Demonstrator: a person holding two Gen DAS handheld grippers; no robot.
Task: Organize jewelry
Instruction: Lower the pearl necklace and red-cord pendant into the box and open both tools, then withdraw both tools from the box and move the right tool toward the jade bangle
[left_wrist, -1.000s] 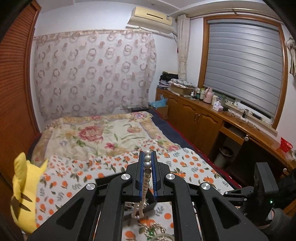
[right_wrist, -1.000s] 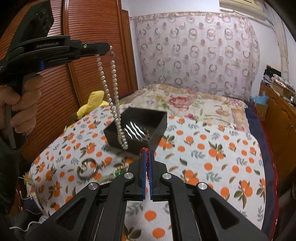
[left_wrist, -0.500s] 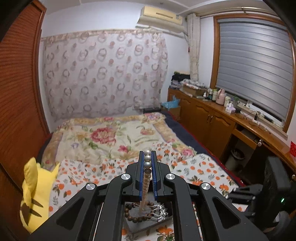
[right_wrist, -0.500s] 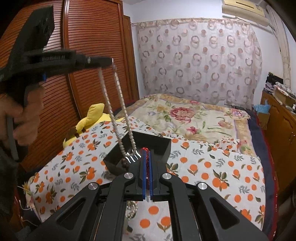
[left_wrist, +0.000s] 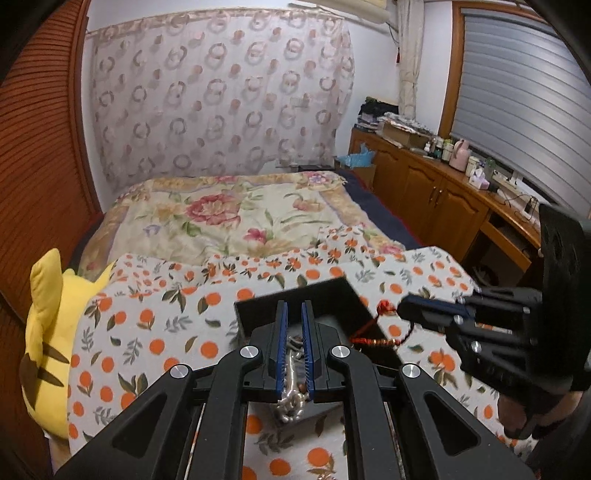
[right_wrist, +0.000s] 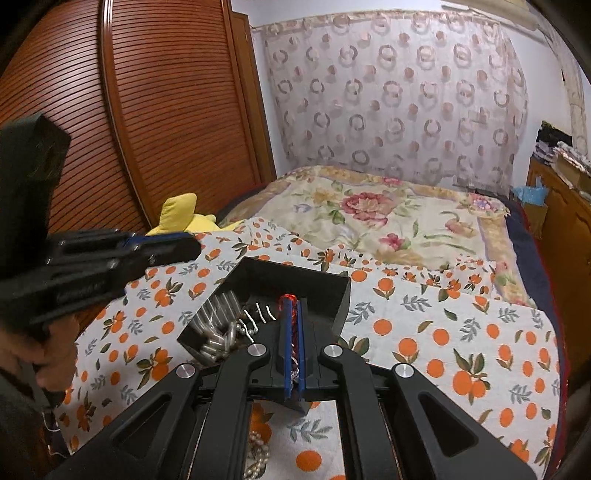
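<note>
Bedroom, with an orange-print sheet (right_wrist: 461, 332) spread over the bed as the working surface. On it sits the black box (right_wrist: 334, 291), centre of the right wrist frame and centre-low in the left wrist frame (left_wrist: 321, 295).

Red bracelet (right_wrist: 289, 306): grasped between the right gripper (right_wrist: 291, 306) fingers, its long axis running along the finger line and pointing into the box. In the left wrist view the same red cord (left_wrist: 373, 338) trails from the right fingertips down over the box's right rim, so part of it hangs at the wall, not yet clearly inside. Judgement: the coming move turns on carrying that trailing loop inward past the rim before letting go; otherwise it may drape outside.

Left gripper (left_wrist: 294, 321): fingers parted, holding nothing, poised over the box. Silvery pearl strands (right_wrist: 221, 332) lie heaped at the box's left end. A further pearl piece (right_wrist: 258, 458) lies on the sheet at lower centre, under the right gripper body, outside the box.

Outward: yellow plush toy (left_wrist: 51, 332) at left edge, floral quilt (left_wrist: 229, 218) beyond, ring-print curtain (left_wrist: 221, 99) on the back wall, slatted wooden doors (right_wrist: 147, 110) upper left, wooden cabinet (left_wrist: 443, 199) under the window blind (left_wrist: 517, 110).
</note>
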